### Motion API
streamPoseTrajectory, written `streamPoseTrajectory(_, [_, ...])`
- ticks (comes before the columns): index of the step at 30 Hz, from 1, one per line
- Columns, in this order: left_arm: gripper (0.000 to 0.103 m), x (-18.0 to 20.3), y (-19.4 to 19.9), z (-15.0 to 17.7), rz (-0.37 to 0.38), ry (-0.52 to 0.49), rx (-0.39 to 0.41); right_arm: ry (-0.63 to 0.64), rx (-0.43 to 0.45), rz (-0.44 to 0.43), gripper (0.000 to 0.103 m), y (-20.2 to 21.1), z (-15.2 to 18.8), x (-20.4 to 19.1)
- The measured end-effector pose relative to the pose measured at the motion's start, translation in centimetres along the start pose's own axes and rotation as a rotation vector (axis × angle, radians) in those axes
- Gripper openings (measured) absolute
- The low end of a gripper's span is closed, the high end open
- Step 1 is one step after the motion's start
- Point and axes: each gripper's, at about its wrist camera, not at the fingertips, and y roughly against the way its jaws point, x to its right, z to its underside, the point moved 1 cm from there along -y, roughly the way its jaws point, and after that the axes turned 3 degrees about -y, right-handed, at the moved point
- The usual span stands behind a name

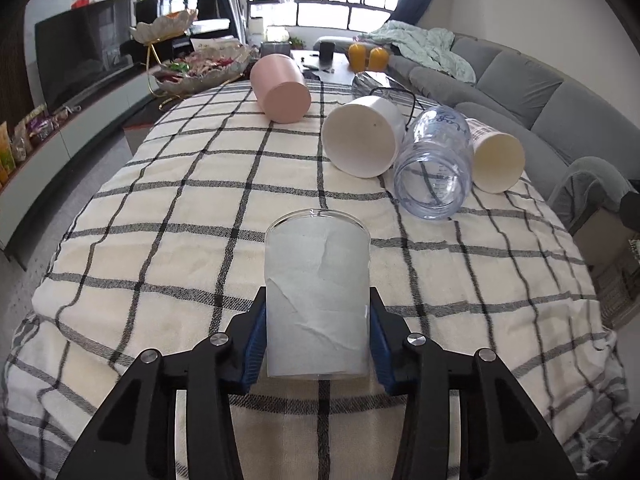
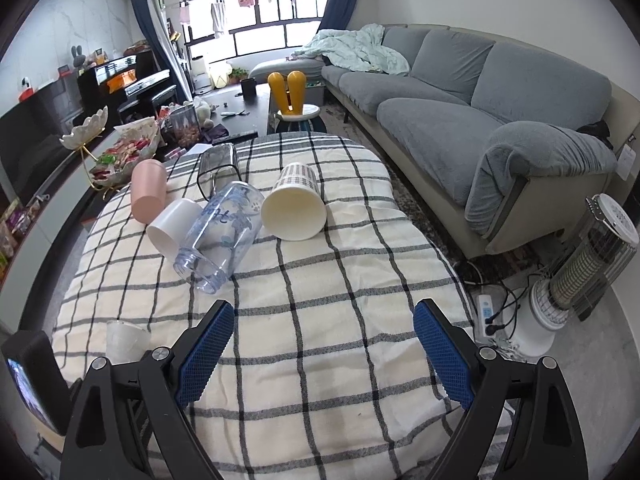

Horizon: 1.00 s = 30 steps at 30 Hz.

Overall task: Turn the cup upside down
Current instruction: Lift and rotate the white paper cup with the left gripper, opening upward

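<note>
Two blue pads of my left gripper (image 1: 318, 340) pinch the glass cup (image 1: 318, 296) upright above the checked cloth (image 1: 180, 208); my right gripper (image 2: 324, 344) hangs spread wide, touching nothing.

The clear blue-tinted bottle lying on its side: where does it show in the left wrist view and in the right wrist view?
Left wrist view: the clear bottle lies right of centre, mouth toward the camera, between the white cup and the cream cup.
Right wrist view: the bottle lies left of centre, between the same two cups.
Shared landmark: the pink cup, lying beyond the white cup.
</note>
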Motion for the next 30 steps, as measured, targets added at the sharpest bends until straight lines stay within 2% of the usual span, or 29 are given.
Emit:
streamPoseTrajectory(3, [0.044,0.1,0.8,-1.0,0.0,-0.034,-0.063,-0.009,-0.021,-0.009,0.091,0.3,-0.7,-0.2])
streamPoseTrajectory(6, [0.044,-0.1,1.1,-2.2,0.01,-0.06,-0.174,-0.029,-0.068,-0.033,0.091,0.3,-1.5,-0.5])
streamPoseTrajectory(14, [0.044,0.5,0.7,-6.1,0.017,-0.191,-0.574,-0.167,-0.252,-0.122,0.091,-1.6,-3.7,-0.8])
streamPoseTrajectory(15, [0.044,0.7,0.5,-6.4,0.024,-0.201,-0.611,-0.179,-0.268,-0.127,0.091,-1.8,-3.8,-0.9])
streamPoseTrajectory(17, [0.044,0.9,-0.5,-7.0,0.041,-0.214,-0.742,-0.225,-0.325,-0.149,0.091,-3.0,-4.2,-0.8])
streamPoseTrajectory(20, [0.044,0.9,-2.4,-7.6,0.04,-0.209,-0.898,-0.283,-0.392,-0.162,0.091,-4.5,-4.6,-0.4])
streamPoseTrajectory(26, [0.044,2.0,-5.5,-8.1,0.013,-0.281,-1.08,-0.35,-0.5,-0.166,0.091,-8.1,-5.0,0.2])
streamPoseTrajectory(30, [0.044,2.5,-7.2,-8.2,-0.012,-0.311,-1.152,-0.372,-0.532,-0.16,0.091,-9.8,-5.2,0.7])
